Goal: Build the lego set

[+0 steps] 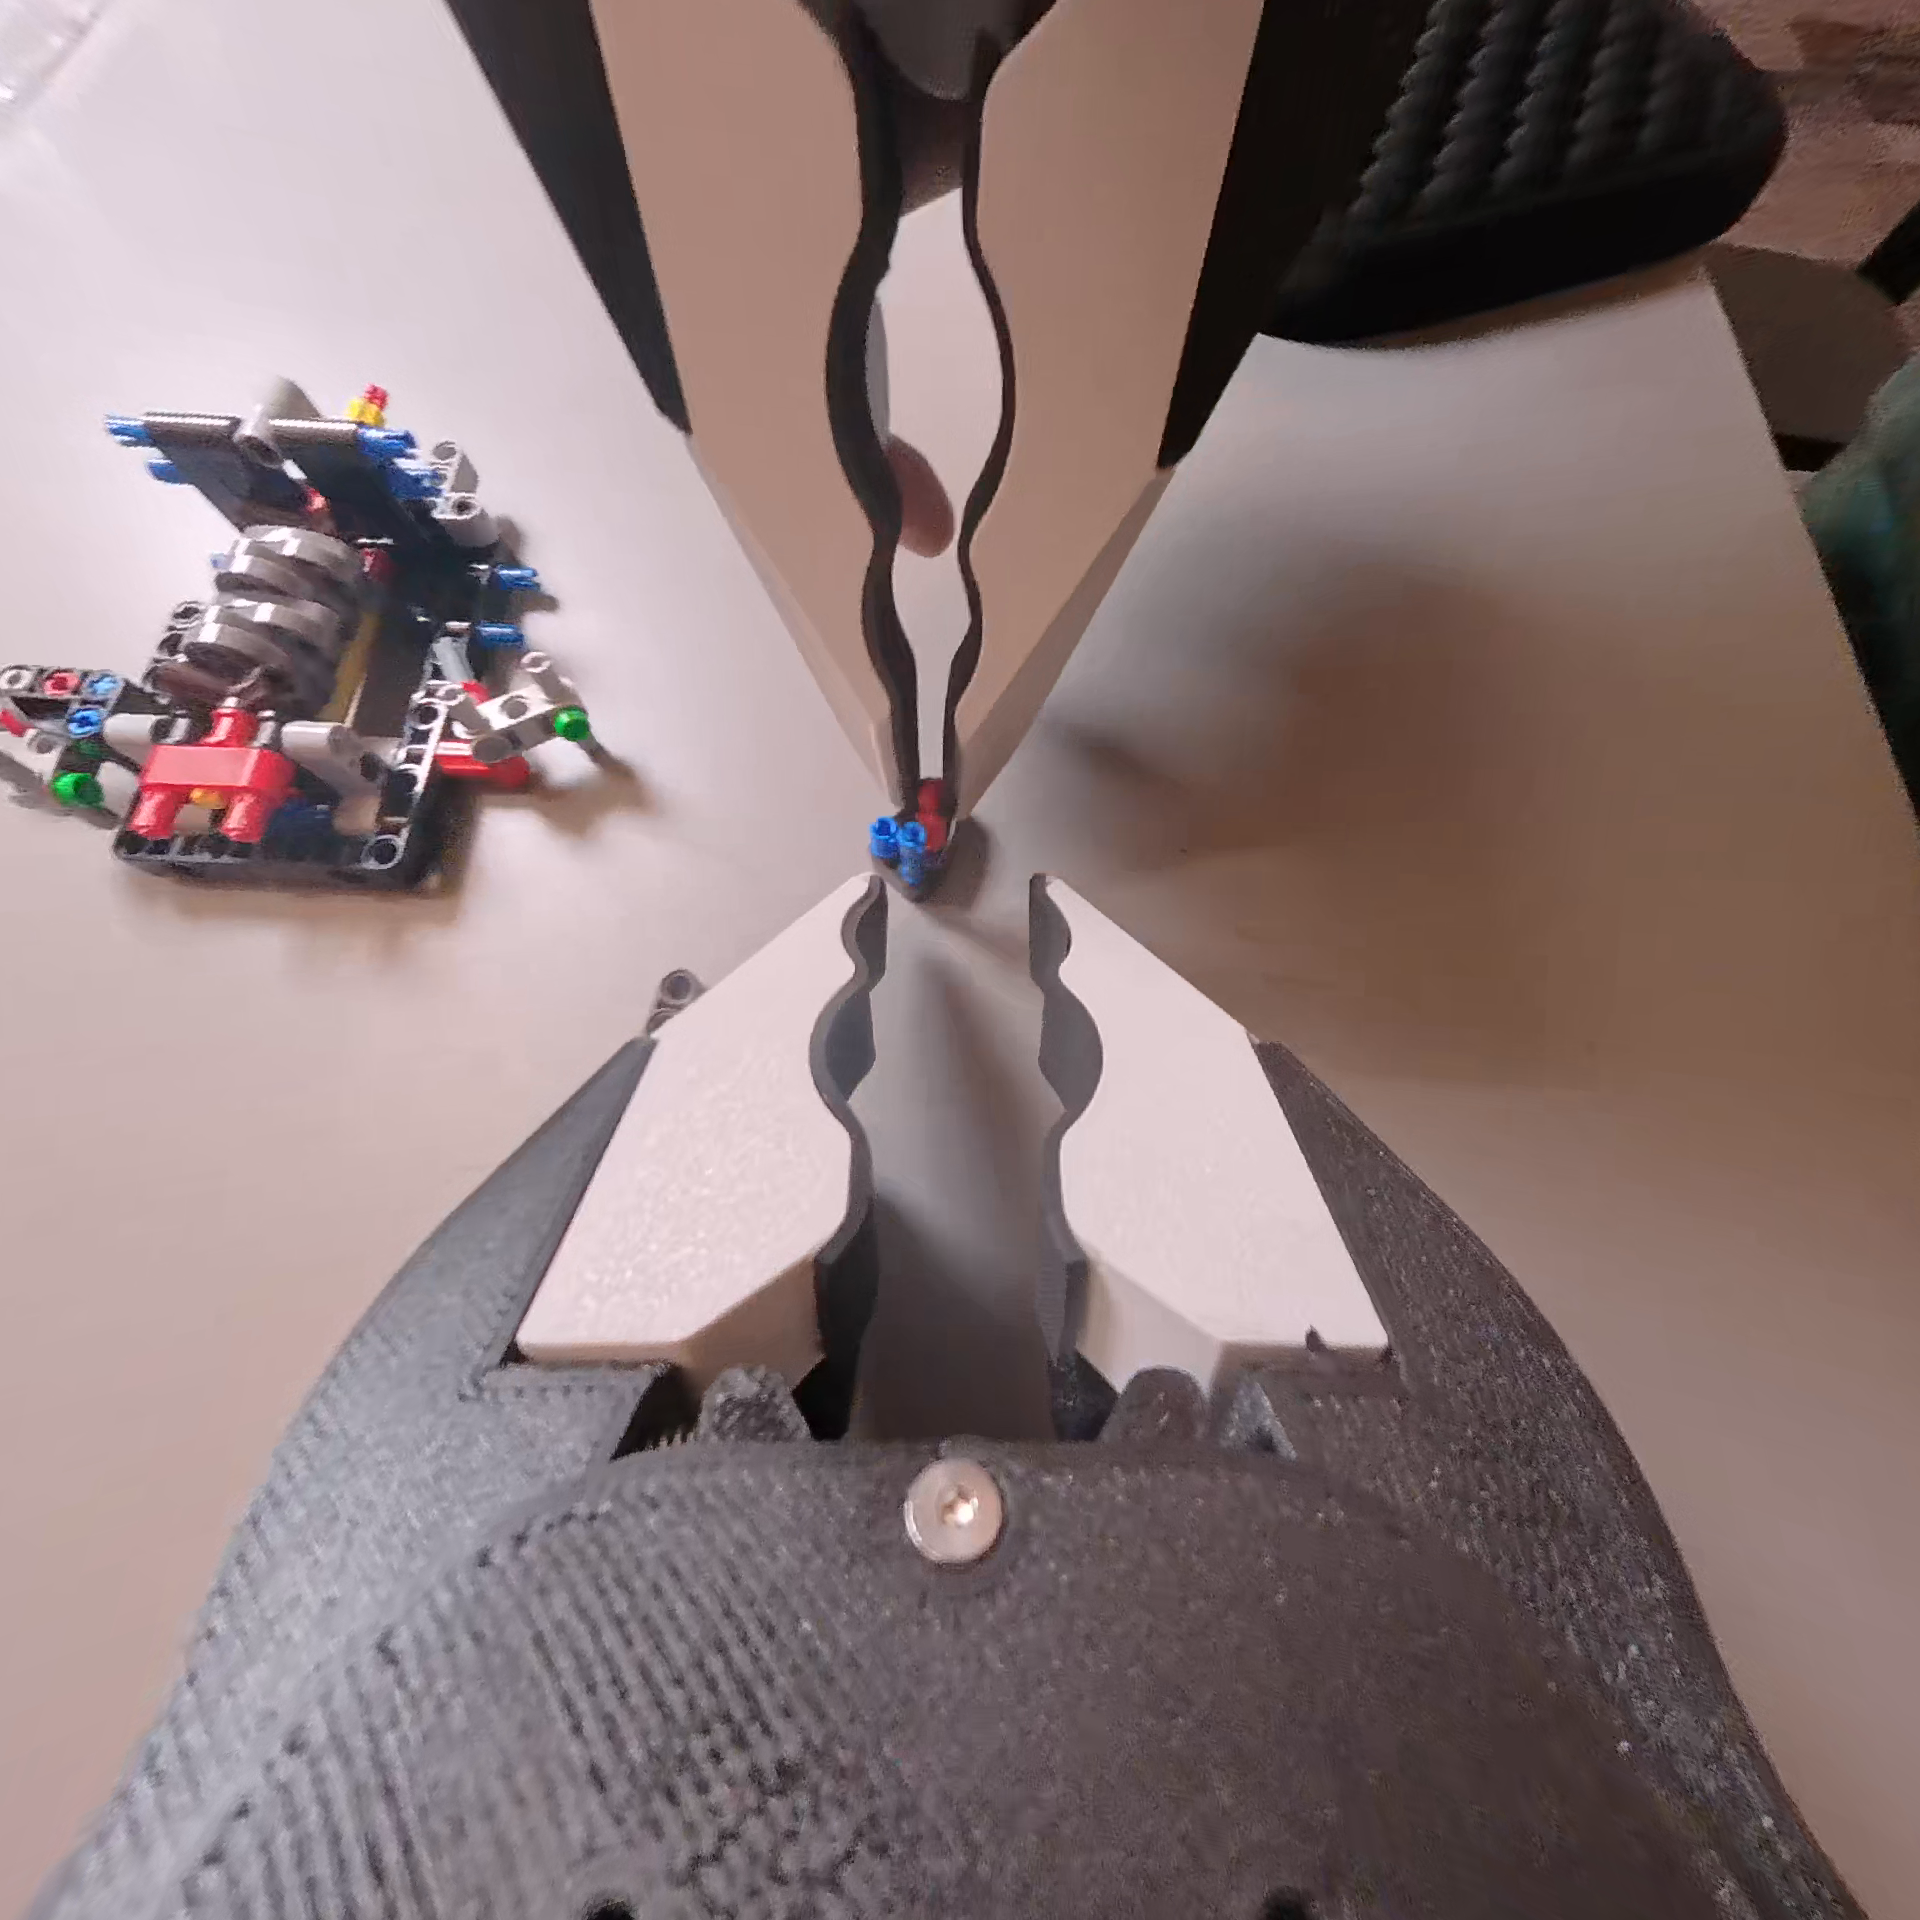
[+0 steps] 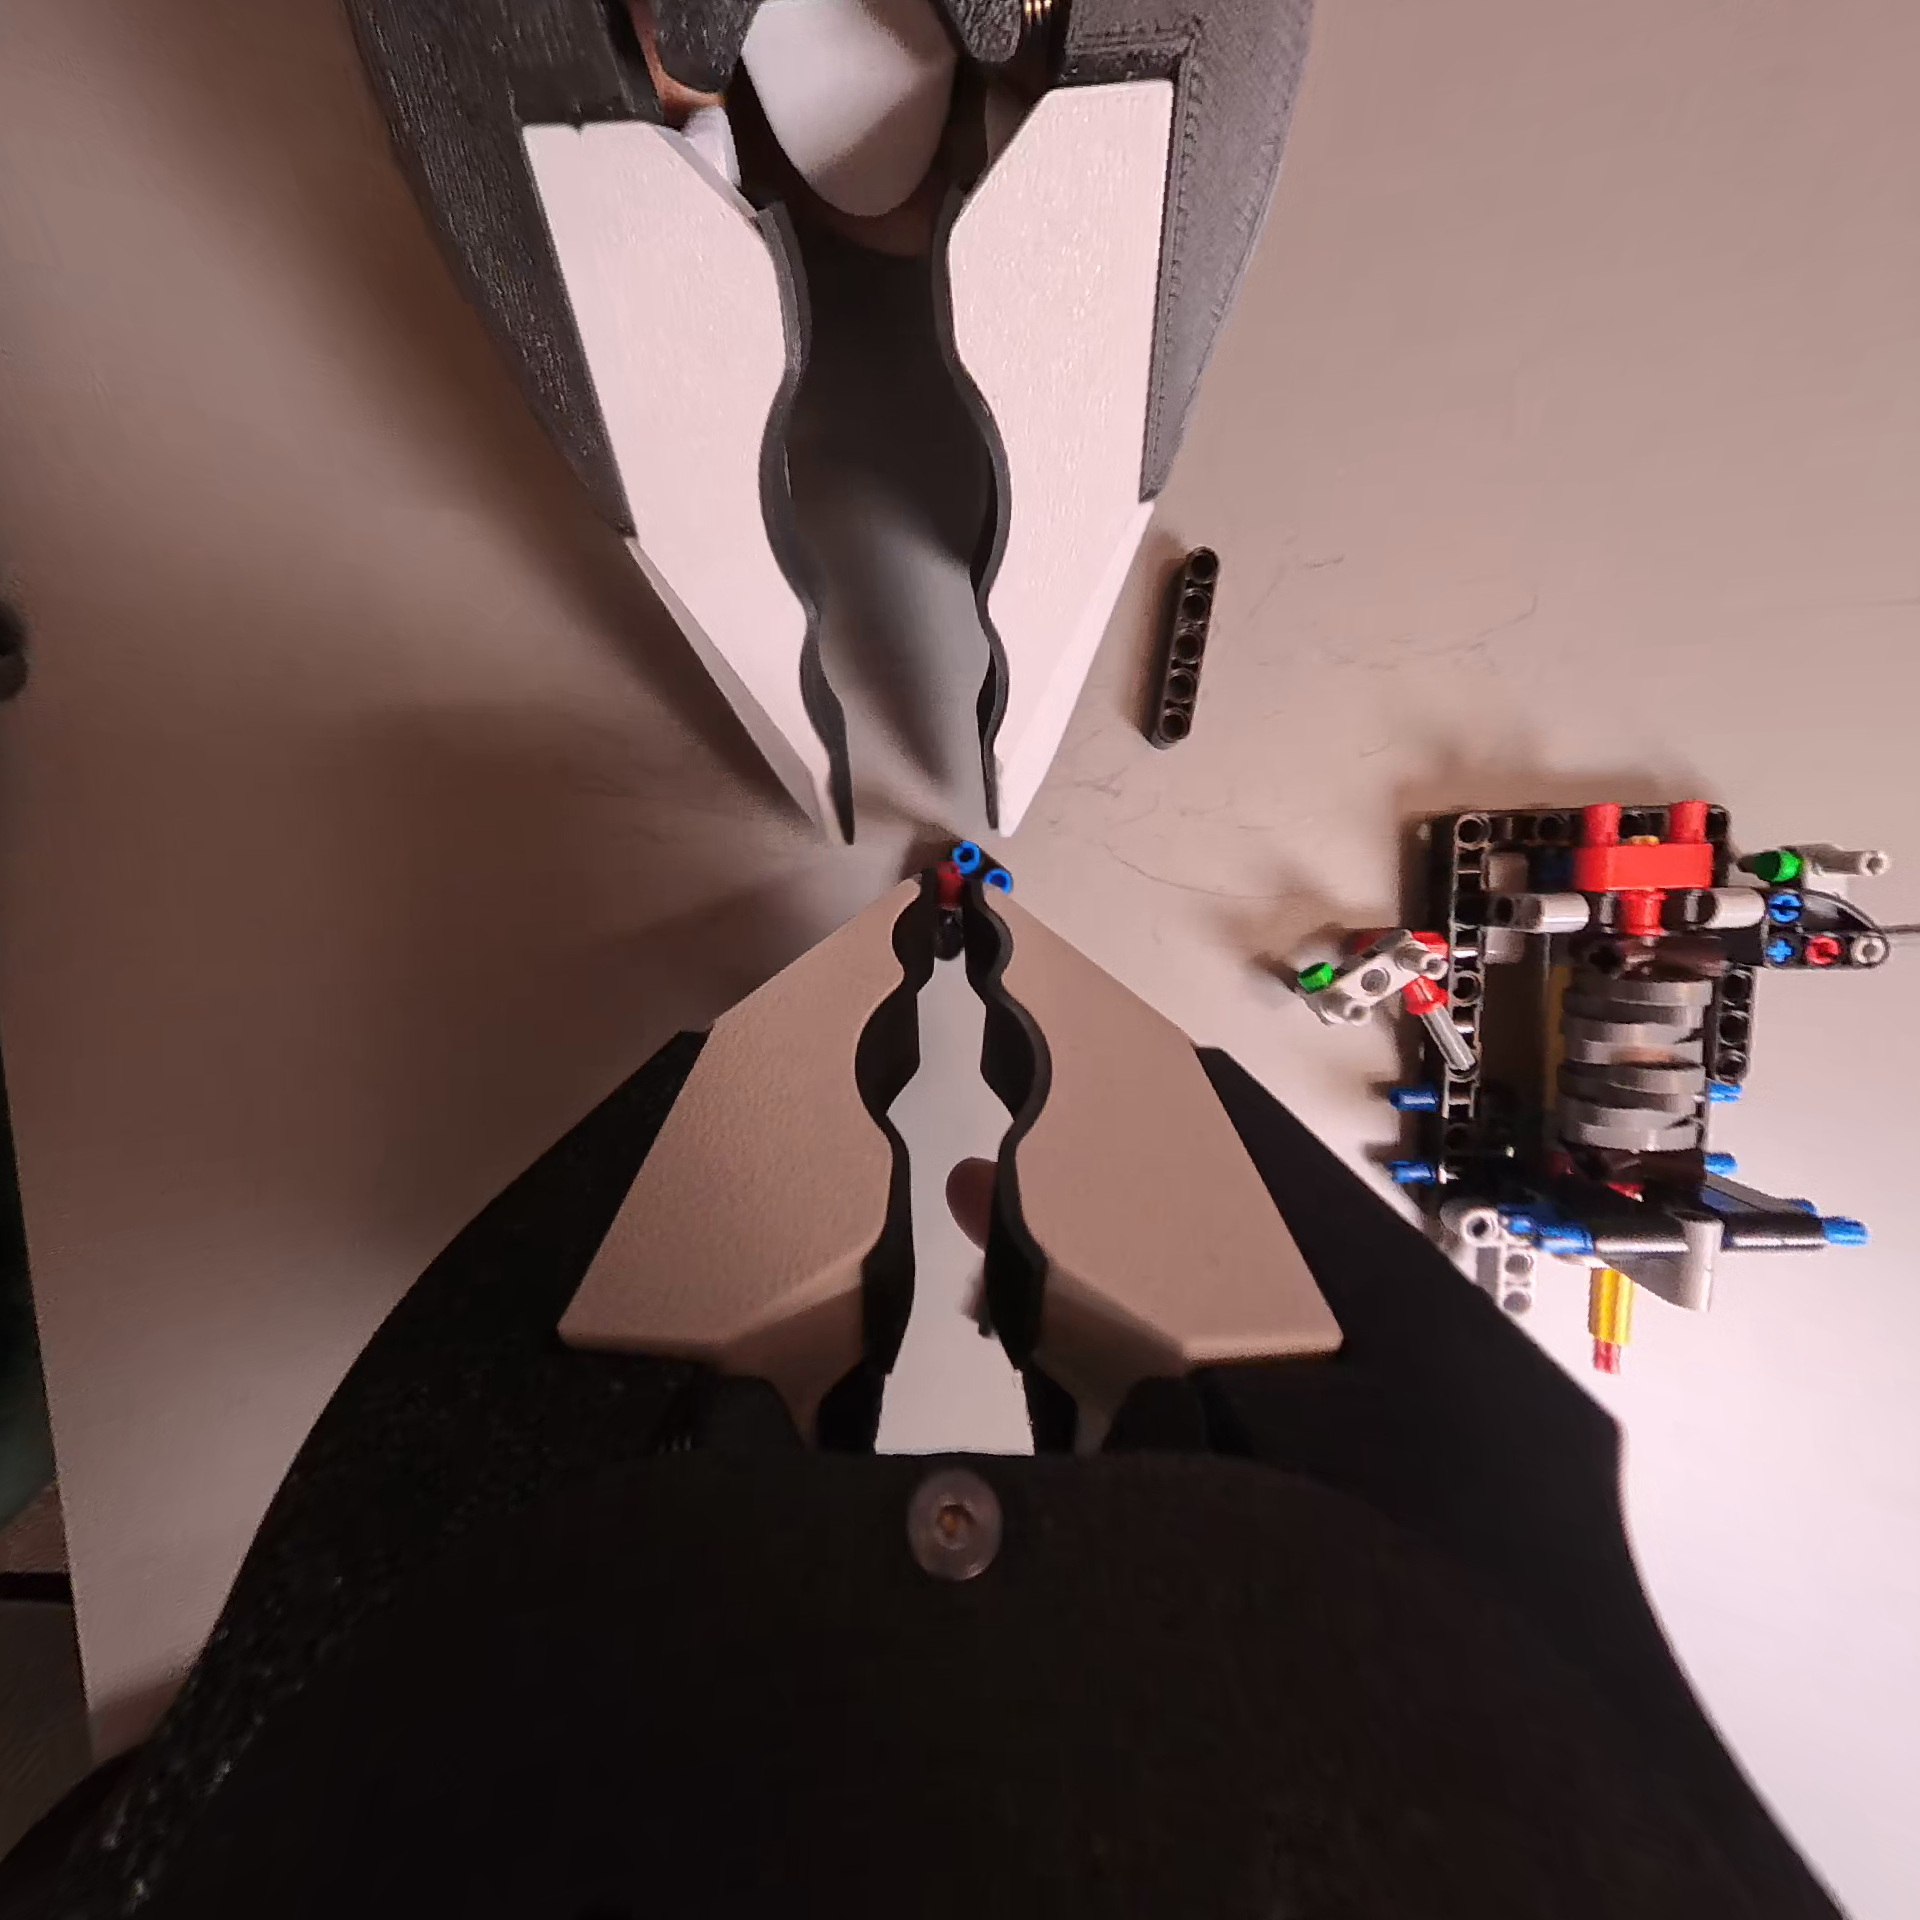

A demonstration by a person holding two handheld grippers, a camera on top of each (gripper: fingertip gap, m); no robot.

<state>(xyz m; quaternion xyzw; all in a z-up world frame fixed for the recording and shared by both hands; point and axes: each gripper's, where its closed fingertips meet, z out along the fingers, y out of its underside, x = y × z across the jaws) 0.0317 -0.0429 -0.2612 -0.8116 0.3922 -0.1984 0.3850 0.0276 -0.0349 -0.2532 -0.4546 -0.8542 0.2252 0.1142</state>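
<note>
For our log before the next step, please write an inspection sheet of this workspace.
Surface: pale table, mostly bare.
Job's things: half-built lego model lying apart; small piece with blue and red pins in right gripper.
Clutter: loose black beam.
Grippers: right gripper shut on the small piece; left gripper open, facing it closely.
Cables: nothing seen.
Surroundings: black mesh chair beyond table edge.

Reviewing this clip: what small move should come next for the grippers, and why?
Probably ease the open left gripper forward and close it on the small black piece with blue and red pins. The right gripper pinches that piece tip to tip with it, apart from the large multicoloured lego assembly.
</note>
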